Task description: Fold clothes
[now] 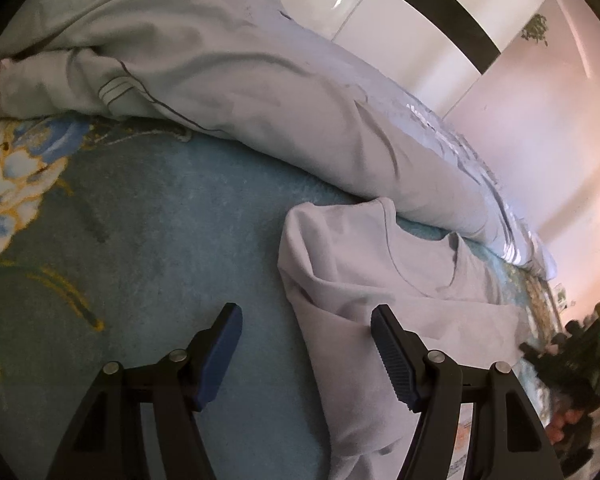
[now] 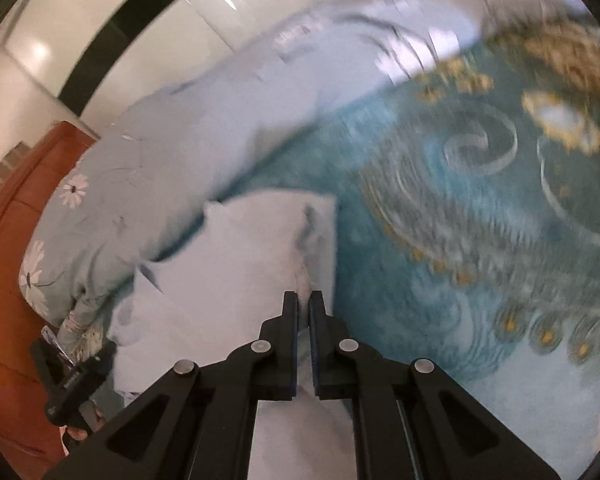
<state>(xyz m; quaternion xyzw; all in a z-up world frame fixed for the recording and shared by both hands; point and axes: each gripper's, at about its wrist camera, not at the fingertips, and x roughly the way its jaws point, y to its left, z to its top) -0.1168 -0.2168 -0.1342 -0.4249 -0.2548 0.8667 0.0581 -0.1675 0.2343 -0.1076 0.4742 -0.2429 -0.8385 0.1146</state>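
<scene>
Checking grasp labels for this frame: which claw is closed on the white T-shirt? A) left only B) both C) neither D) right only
D: in the right wrist view the right claw has its fingers pinched together on a fold of the white T-shirt, while the left claw is spread wide, gripping nothing, over the shirt's edge and the blue bedspread.

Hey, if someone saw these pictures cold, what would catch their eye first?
Probably the pale T-shirt, half folded on the teal blanket with gold swirls. The right gripper is shut on its fabric, while the left gripper hangs open at its edge. Behind lies a rumpled daisy-print duvet.
</scene>
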